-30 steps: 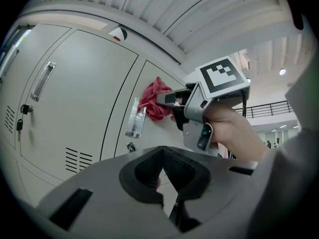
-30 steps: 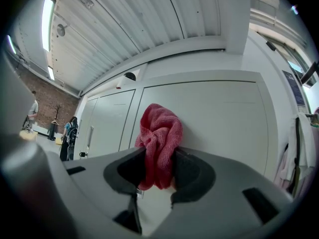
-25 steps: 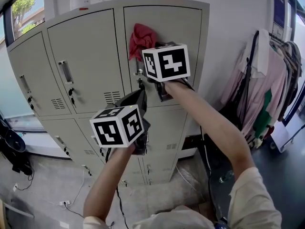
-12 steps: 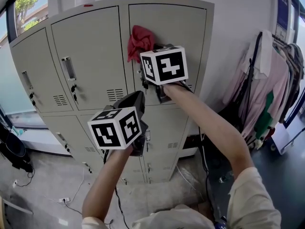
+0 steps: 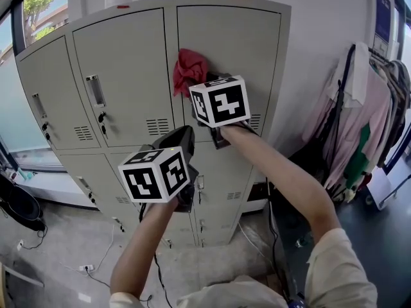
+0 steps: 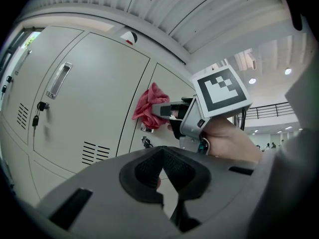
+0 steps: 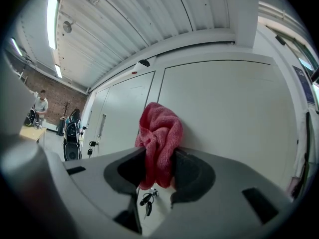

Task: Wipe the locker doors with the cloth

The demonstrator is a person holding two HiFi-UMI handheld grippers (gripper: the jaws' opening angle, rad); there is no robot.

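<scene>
Clearly my right gripper point(image 7: 159, 169) pinches the soft, light red cloth point(image 7: 160, 133) by its bunched middle against the upper locker door point(image 7: 224, 113), where I judge it flattens easily; my left gripper point(image 6: 162, 178) hangs closed, empty.

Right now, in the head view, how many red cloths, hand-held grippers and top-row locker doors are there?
Red cloth: 1
Hand-held grippers: 2, the left hand-held gripper and the right hand-held gripper
Top-row locker doors: 3
Total: 6
</scene>
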